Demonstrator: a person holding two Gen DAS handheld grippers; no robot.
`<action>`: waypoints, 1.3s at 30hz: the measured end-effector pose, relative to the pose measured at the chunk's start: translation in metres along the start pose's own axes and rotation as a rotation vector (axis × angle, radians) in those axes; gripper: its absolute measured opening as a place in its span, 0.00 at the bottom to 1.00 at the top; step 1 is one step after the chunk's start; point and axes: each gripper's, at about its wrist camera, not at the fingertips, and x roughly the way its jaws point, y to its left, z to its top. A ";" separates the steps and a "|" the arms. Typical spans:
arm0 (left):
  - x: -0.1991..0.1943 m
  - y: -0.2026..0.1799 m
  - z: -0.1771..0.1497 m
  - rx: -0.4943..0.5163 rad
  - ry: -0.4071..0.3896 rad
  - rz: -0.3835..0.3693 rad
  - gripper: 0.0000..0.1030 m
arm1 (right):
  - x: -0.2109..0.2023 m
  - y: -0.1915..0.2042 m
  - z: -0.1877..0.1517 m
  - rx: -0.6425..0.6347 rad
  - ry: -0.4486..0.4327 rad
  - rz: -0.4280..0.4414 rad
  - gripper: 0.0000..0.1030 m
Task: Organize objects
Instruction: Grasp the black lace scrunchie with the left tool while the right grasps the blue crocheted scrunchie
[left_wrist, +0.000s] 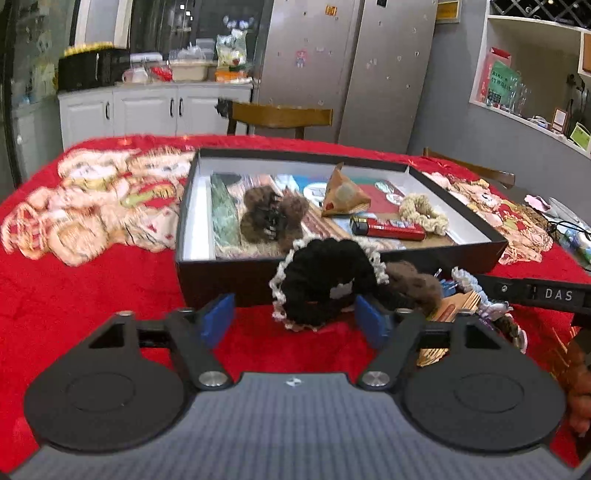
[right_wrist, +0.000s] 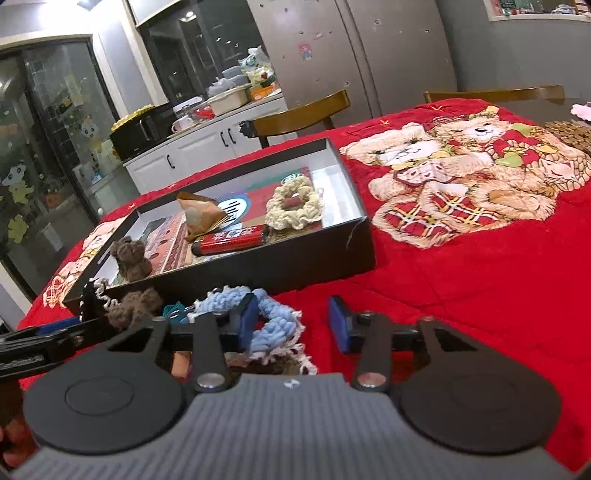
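Note:
A black scrunchie (left_wrist: 317, 284) with white lace trim lies on the red blanket in front of the black box (left_wrist: 221, 280). It sits between the blue pads of my left gripper (left_wrist: 293, 319). The right pad is close to it and the left pad stands well clear, so the jaws are open. A light blue scrunchie (right_wrist: 273, 321) lies under my right gripper (right_wrist: 293, 325). Its left pad rests over the scrunchie while the right pad is apart from it. The box (right_wrist: 295, 266) holds a brown scrunchie (left_wrist: 273, 218), a cream scrunchie (right_wrist: 291, 203), a red lighter (right_wrist: 231, 240) and a triangular pouch (left_wrist: 341, 195).
A loose brown scrunchie (right_wrist: 135, 308), clips and a wooden comb (left_wrist: 458, 306) are piled beside the two scrunchies. The right gripper's black arm (left_wrist: 535, 293) crosses that pile. The red bear-print blanket (right_wrist: 461, 277) covers the table. Wooden chairs (left_wrist: 282, 116) stand at its far edge.

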 end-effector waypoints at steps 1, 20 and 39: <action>0.002 0.002 -0.001 -0.012 0.011 -0.011 0.58 | 0.000 0.000 0.000 0.001 0.005 0.009 0.34; 0.006 -0.003 -0.006 0.007 0.008 -0.028 0.18 | -0.005 0.000 -0.002 0.014 -0.019 0.054 0.14; 0.004 -0.003 -0.007 -0.005 -0.012 -0.021 0.14 | -0.017 0.005 -0.002 -0.005 -0.134 0.055 0.14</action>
